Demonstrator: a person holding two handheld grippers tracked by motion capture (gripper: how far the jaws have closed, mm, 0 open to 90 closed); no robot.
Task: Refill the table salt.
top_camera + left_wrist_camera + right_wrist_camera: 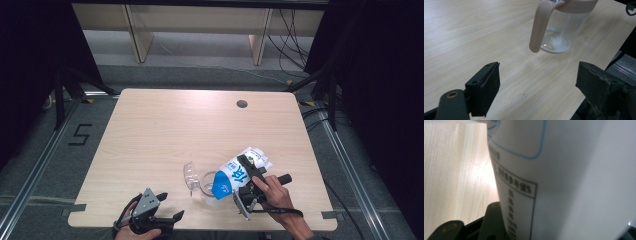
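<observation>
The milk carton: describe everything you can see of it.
The carton looks like coated paperboard, white with a blue panel and large white characters, and a green mark near its far end. It is tipped over, its blue end lowered onto the clear jug on the table. The right gripper is clamped across its middle. The right gripper view shows a blue outline and a printed black table on its white side.

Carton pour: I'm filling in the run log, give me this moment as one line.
right gripper: shut on carton, tipped over jug | left gripper: open, holding nothing, near table edge
</observation>
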